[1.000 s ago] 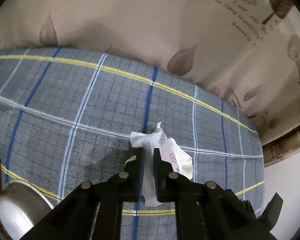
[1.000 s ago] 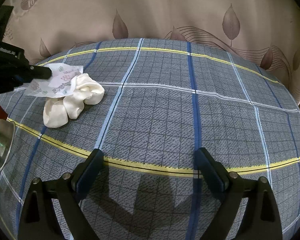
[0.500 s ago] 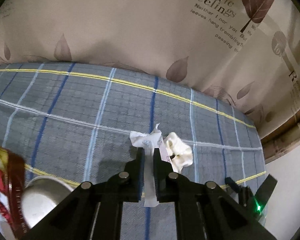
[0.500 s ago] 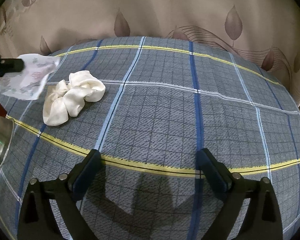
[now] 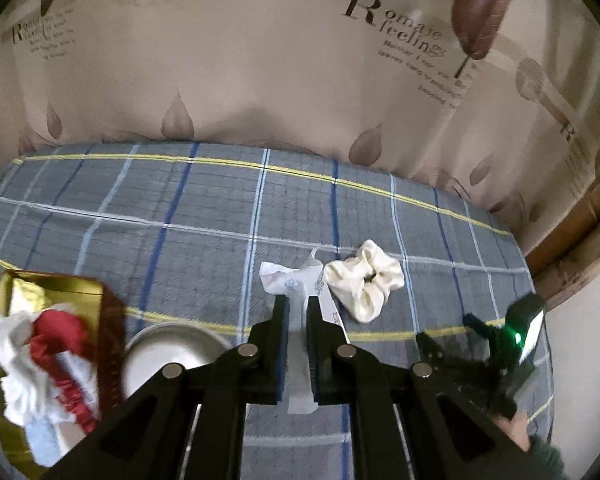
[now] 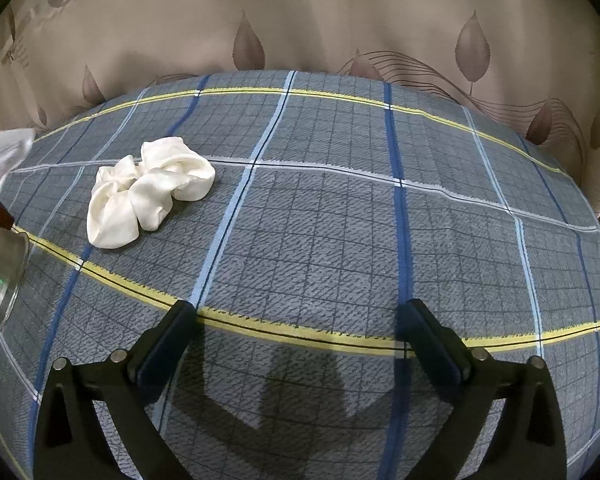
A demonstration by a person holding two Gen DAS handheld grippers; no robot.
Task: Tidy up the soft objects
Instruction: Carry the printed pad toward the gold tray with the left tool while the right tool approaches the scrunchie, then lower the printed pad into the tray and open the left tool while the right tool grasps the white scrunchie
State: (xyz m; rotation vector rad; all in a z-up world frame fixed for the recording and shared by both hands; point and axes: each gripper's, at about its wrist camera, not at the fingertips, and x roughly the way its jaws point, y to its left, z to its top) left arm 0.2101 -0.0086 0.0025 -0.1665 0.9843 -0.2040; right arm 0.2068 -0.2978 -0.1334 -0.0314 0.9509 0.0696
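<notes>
A thin white printed packet (image 5: 288, 280) hangs pinched in my left gripper (image 5: 298, 300), which is shut on it and held above the plaid bedspread (image 5: 204, 240). The packet's edge also shows at the far left of the right wrist view (image 6: 0, 152). A cream satin scrunchie (image 5: 364, 280) lies on the cloth just right of the packet, apart from it. In the right wrist view the scrunchie (image 6: 148, 192) sits far left of my right gripper (image 6: 300, 312). That gripper's jaws are opening wide, low over the cloth, with nothing between them.
A gold-lined box (image 5: 48, 284) at the lower left holds a white cloth (image 5: 16, 360) and a red scrunchie (image 5: 60, 336). A round metal bowl (image 5: 172, 344) stands beside it. A leaf-printed curtain (image 6: 300, 20) backs the bed; a wooden edge (image 5: 580, 248) is at right.
My left gripper has risen and drawn back with the packet, uncovering the scrunchie and bringing the gold box into view. The right gripper's jaws have spread a little wider in place.
</notes>
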